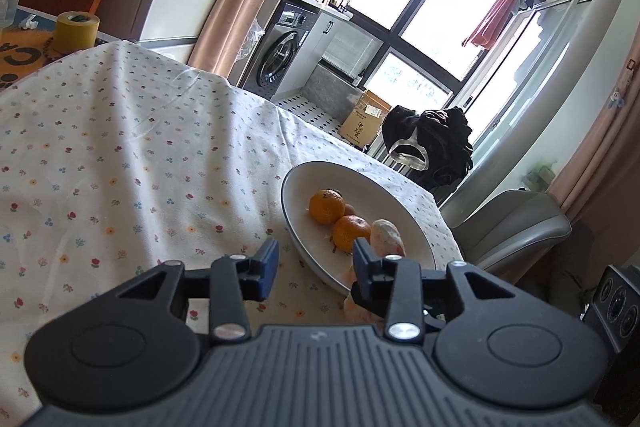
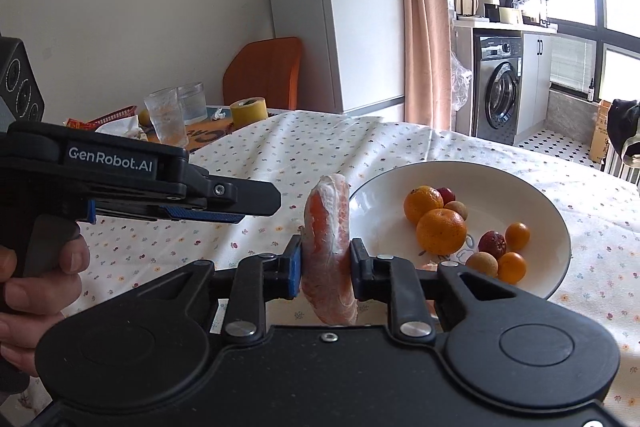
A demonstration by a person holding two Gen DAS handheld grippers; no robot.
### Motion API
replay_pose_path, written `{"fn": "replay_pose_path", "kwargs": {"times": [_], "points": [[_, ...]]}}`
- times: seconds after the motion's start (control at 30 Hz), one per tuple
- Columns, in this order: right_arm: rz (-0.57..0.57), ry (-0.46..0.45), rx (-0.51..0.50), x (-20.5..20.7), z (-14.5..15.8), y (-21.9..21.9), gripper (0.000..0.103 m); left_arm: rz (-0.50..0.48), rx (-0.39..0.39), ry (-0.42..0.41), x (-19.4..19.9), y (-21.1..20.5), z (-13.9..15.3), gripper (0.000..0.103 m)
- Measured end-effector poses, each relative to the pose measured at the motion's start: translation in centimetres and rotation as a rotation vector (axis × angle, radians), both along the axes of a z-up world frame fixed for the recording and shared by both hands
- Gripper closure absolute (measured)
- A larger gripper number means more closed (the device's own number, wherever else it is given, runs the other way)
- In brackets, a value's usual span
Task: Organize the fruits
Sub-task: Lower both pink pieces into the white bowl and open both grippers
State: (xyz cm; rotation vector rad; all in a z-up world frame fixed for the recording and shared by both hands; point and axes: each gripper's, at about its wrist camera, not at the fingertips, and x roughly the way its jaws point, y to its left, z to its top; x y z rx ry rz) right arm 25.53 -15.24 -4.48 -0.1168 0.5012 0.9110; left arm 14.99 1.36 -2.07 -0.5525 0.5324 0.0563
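The right gripper had its fingers clamped on a peeled grapefruit segment, which stood upright between the pads: pinkish-orange flesh under a thin white membrane, curved like a crescent. It hung above the flowered desk, just at the nine o'clock rim of the white plate. On the plate lay two oranges, two small red fruits, two tan ones and two little orange ones, grouped from the centre toward four o'clock. The left gripper hovered with its fingers apart and empty, at about ten o'clock of the segment in the right wrist view, with a hand on its grip.
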Motion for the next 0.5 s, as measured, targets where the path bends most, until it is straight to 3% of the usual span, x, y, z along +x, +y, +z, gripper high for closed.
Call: {"fn": "replay_pose_path", "kwargs": {"times": [0.13, 0.23, 0.5], "points": [[-0.028, -0.019, -0.002, 1.0, 0.8, -0.3, 0.081, 0.019, 0.015, 0.0, -0.1, 0.5, -0.1, 0.037], [-0.04, -0.036, -0.016, 1.5, 1.3, -0.1, 0.081, 0.031, 0.039, 0.003, -0.1, 0.7, -0.3, 0.029], [-0.065, -0.054, -0.057, 2.5, 1.3, 0.9, 0.081, 0.049, 0.077, 0.028, 0.2, 1.5, -1.0, 0.02]]}}
